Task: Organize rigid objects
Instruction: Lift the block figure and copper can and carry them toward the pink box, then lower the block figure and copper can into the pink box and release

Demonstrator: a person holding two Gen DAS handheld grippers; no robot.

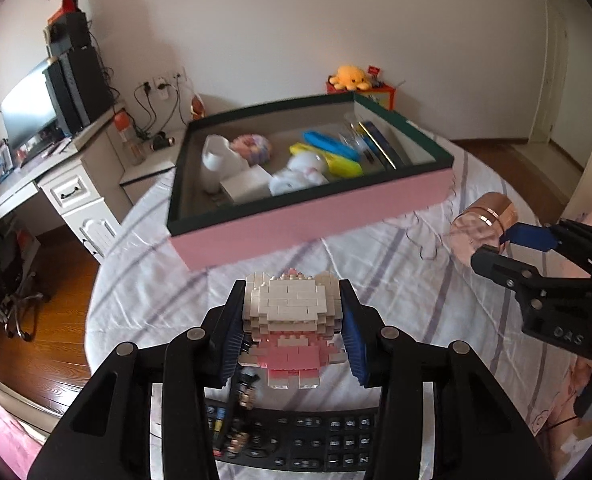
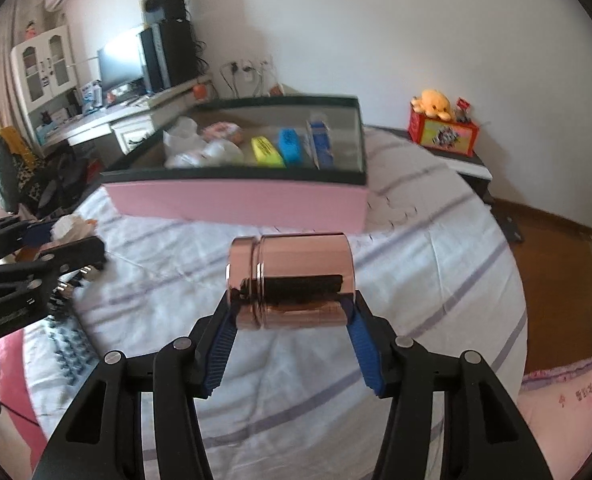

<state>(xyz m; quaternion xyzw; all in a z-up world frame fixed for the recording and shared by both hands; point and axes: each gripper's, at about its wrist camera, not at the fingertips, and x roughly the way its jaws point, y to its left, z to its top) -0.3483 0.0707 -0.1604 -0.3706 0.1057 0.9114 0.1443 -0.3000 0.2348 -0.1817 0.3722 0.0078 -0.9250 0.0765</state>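
Observation:
A white and pink brick figure (image 1: 291, 312) hangs above the striped bed sheet, and my left gripper (image 1: 291, 286) is shut on its head from both sides. A shiny rose-gold cylinder jar (image 2: 296, 268) lies sideways between the blue pads of my right gripper (image 2: 291, 300), which is shut on it. The left wrist view has that jar (image 1: 482, 216) and the right gripper (image 1: 496, 246) at the right edge. The left gripper (image 2: 69, 238) appears at the left of the right wrist view. A pink box with a dark green rim (image 1: 308, 220) stands beyond both grippers.
The box (image 2: 235, 200) holds a white cup (image 1: 215, 160), a white plush (image 1: 300, 174), yellow (image 2: 265, 152) and blue (image 2: 291, 146) items. A black calculator (image 1: 296, 440) lies under my left gripper. A desk with a monitor (image 1: 27, 108) stands left. A red box with an orange plush (image 2: 436, 104) sits right.

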